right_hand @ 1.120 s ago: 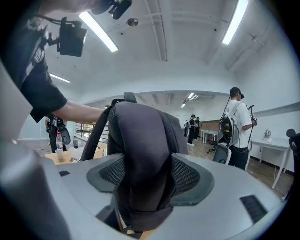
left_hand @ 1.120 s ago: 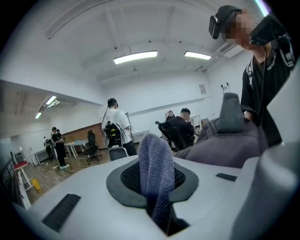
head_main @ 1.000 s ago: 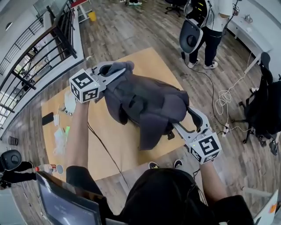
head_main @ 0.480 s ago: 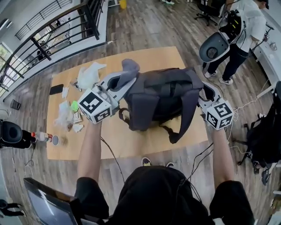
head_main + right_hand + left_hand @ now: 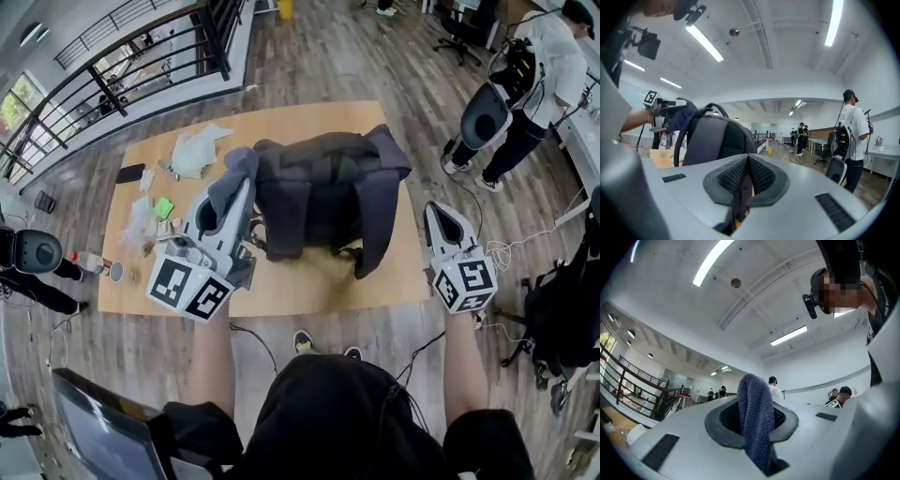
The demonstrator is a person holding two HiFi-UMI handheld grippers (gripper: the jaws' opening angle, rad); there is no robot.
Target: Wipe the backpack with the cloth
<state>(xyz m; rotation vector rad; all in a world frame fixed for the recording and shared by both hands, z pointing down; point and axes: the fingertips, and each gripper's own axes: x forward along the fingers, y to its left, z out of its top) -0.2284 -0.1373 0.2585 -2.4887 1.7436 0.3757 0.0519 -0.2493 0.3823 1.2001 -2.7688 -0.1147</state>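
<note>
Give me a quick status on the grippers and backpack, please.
Left gripper shut on cloth, beside backpack. Right gripper just closed, empty. Backpack upright on table. Nothing in the way.

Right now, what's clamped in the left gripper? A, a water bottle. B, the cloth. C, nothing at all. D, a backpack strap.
B: in the left gripper view the blue-grey cloth is pinched between the pads of the left gripper, with its free end standing up past the tips.
</note>
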